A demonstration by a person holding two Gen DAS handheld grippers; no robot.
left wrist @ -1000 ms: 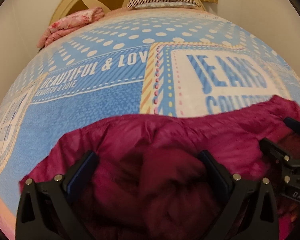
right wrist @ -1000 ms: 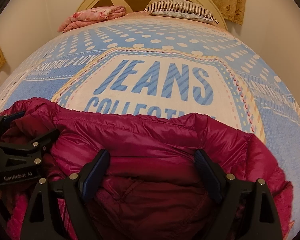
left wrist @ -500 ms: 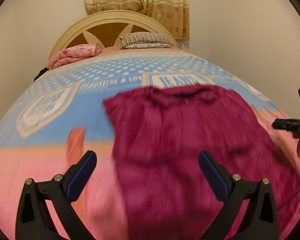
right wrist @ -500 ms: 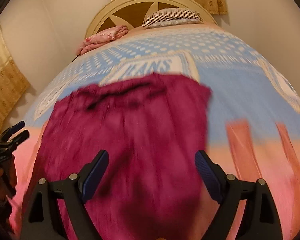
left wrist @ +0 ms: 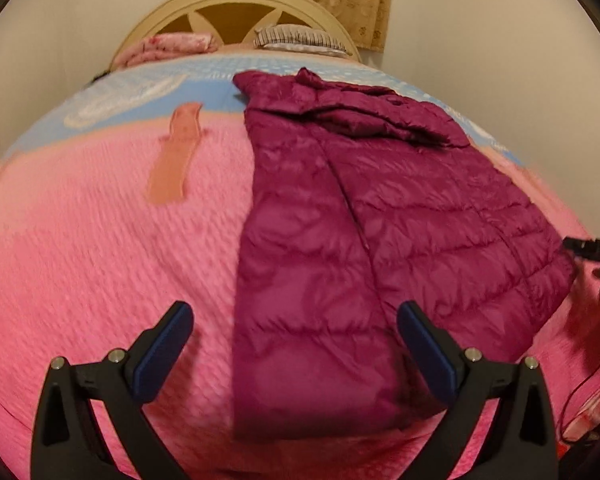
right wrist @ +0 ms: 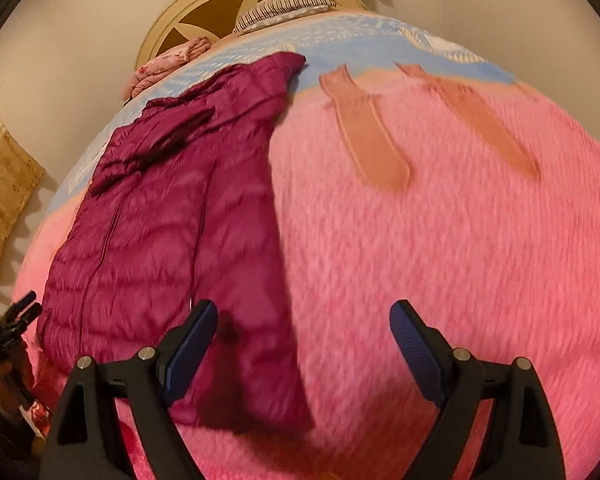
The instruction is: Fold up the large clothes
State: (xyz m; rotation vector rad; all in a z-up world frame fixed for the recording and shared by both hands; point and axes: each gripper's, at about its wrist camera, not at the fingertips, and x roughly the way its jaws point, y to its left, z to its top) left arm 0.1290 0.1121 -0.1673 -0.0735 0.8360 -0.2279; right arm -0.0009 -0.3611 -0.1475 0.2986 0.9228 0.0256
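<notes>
You are hovering left gripper (left wrist: pixel 294 342) and right gripper (right wrist: pixel 303 338), both spread wide, gripping nothing. Jacket (left wrist: pixel 364 248) lying folded lengthwise on pink bedspread (left wrist: pixel 80 248). Risk: slick puffy layers sliding apart if you are pinching only top layer.

Pink bedspread (left wrist: pixel 80 260), striped pillow (left wrist: pixel 300 36), headboard (left wrist: pixel 236 4)

Both wrist views face the headboard (left wrist: pixel 236 4), sharing the jacket (left wrist: pixel 360 248).

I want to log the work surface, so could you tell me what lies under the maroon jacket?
The maroon puffer jacket lies on the pink blanket, its collar end over the blue bedspread. What the jacket itself covers cannot be seen.
</notes>
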